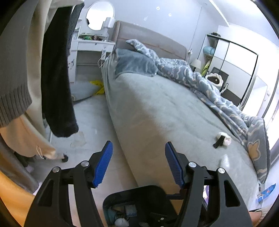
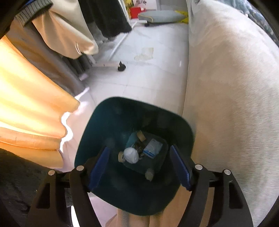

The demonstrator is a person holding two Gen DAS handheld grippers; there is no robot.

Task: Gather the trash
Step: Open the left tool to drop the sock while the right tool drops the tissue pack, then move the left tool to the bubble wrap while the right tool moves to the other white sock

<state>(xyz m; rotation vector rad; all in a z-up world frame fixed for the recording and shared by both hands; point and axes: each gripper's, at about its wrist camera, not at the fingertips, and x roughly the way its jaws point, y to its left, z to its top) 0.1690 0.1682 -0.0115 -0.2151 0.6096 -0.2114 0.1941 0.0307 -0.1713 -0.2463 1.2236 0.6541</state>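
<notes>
In the right wrist view my right gripper (image 2: 139,148) hangs open above a dark teal bin (image 2: 111,118), with nothing between its blue pads. Down in the bin lie a crumpled white tissue (image 2: 130,154), a blue-and-white packet (image 2: 152,148) and some tape rolls. My left gripper (image 1: 138,145) is open and empty, pointing over the bed's near corner. The same bin (image 1: 139,193) shows just below it. A white wad with a black strip (image 1: 223,138) lies on the grey sheet. A blue wrapper (image 1: 266,191) lies on the floor at the far right.
A bed (image 1: 157,113) with a rumpled blue quilt (image 1: 200,76) fills the right. Clothes (image 1: 57,78) hang on a wheeled rack at left. An orange curtain (image 2: 31,108) is beside the bin. A grey cushion (image 2: 160,16) and yellow bag (image 1: 97,85) lie on the tiled floor (image 2: 148,69).
</notes>
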